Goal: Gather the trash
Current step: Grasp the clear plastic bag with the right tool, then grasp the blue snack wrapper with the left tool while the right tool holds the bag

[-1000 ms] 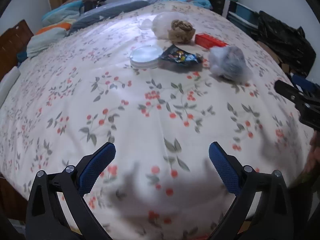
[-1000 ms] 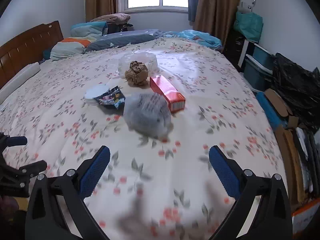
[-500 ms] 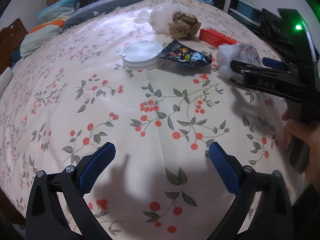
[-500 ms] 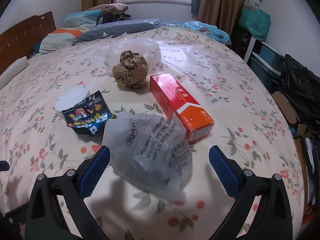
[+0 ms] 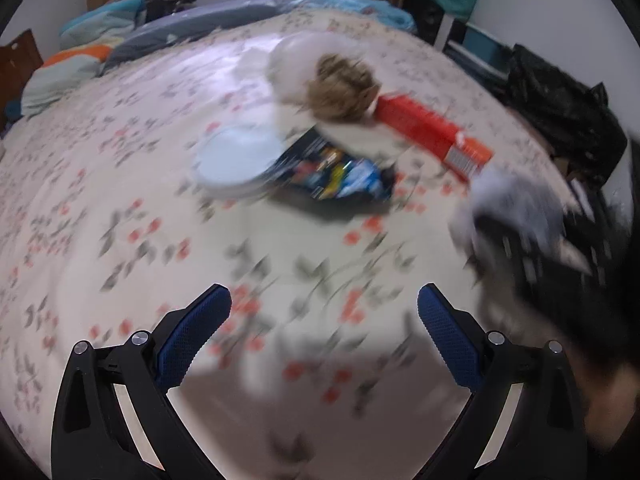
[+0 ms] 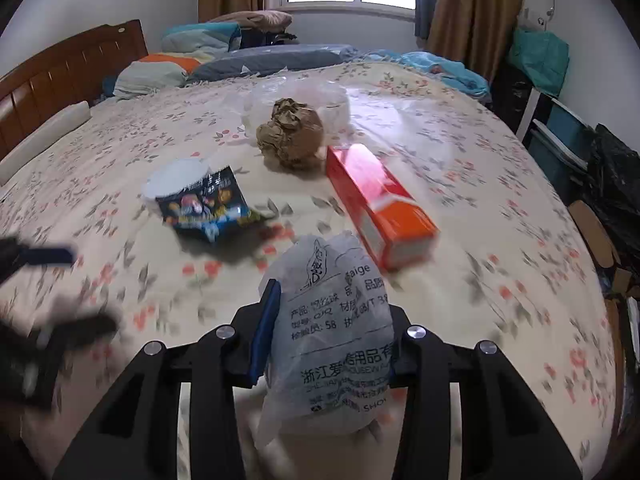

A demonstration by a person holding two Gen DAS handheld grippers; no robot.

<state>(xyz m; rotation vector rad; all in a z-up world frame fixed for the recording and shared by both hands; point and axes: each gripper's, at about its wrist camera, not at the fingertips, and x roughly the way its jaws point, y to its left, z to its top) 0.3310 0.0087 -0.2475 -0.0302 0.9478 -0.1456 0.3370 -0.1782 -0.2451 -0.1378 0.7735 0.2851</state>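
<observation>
Crinkly plastic bag (image 6: 336, 336) sits between our right gripper (image 6: 328, 332) jaws, which are closing on it above the bed (image 6: 480, 184). Left gripper (image 5: 324, 320) wide, empty. We should squeeze firmly; thin film slips.

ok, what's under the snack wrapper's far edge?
The snack wrapper overlaps a white round lid, covering its near part. The far rim shows; whatever else lies beneath wrapper or lid is hidden. The floral bedspread lies under both.
</observation>
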